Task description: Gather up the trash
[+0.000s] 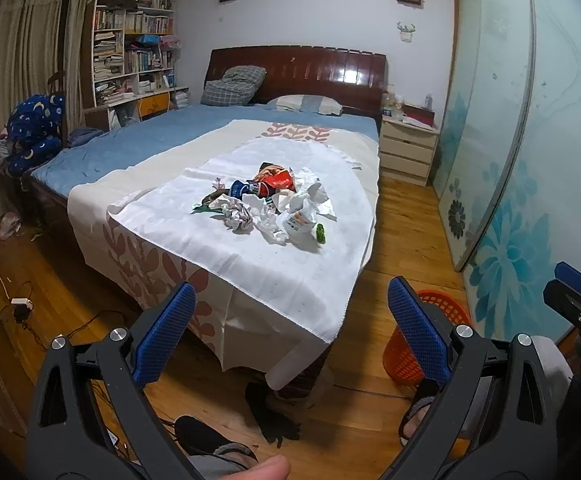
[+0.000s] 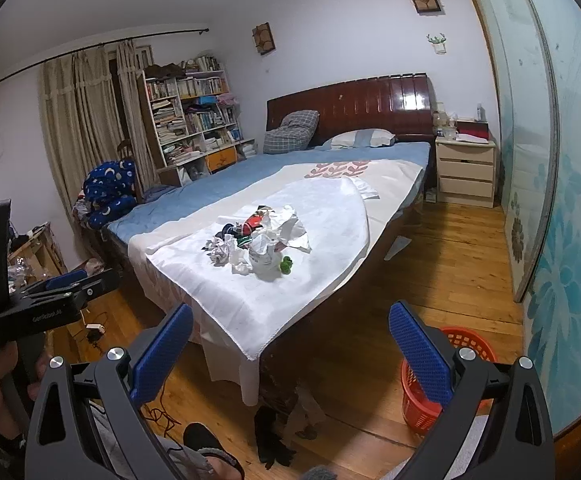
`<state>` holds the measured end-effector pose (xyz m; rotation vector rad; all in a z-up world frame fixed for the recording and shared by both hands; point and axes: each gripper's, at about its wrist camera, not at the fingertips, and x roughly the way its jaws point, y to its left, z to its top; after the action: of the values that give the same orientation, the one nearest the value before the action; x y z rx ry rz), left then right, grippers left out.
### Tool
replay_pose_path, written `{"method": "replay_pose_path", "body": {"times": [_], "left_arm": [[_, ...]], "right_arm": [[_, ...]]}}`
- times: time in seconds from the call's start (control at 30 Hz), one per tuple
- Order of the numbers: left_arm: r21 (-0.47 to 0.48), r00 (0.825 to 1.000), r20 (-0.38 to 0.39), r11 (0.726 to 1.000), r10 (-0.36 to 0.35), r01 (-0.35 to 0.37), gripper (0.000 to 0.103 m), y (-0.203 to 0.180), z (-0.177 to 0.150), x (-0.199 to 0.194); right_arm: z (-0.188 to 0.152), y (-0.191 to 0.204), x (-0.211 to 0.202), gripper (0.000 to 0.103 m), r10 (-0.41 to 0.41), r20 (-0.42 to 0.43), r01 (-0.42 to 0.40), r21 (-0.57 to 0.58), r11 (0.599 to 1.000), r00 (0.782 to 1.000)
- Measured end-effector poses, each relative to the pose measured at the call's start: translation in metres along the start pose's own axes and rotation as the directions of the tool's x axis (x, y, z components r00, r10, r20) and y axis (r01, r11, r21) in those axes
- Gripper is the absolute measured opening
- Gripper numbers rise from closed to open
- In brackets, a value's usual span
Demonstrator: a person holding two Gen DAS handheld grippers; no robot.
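A pile of trash lies on a white cloth on the bed's foot end: crumpled paper, a red wrapper, a blue cup, a white bag, a small green scrap. It also shows in the right wrist view. An orange mesh basket stands on the floor at the right, also in the right wrist view. My left gripper is open and empty, well short of the bed. My right gripper is open and empty, also back from the bed.
The bed fills the middle. A nightstand stands at its far right, glass sliding doors along the right wall, a bookshelf at far left. Cables and a charger lie on the wood floor at left. My slippered feet are below.
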<state>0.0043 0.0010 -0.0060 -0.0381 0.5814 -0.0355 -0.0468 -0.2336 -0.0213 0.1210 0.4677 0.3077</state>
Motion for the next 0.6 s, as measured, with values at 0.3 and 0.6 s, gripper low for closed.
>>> {"method": "replay_pose_path", "body": {"times": [0.3, 0.6], "left_arm": [[0.009, 1.0, 0.007, 1.0, -0.008, 0.008, 0.096, -0.006, 0.001, -0.002], [0.013, 1.0, 0.015, 1.0, -0.01, 0.01, 0.096, -0.007, 0.001, -0.003]], "right_arm": [[-0.001, -0.007, -0.011, 0.097, -0.014, 0.021, 0.014, 0.01, 1.0, 1.0], [0.002, -0.01, -0.024, 0.097, -0.018, 0.037, 0.018, 0.011, 1.0, 0.999]]}}
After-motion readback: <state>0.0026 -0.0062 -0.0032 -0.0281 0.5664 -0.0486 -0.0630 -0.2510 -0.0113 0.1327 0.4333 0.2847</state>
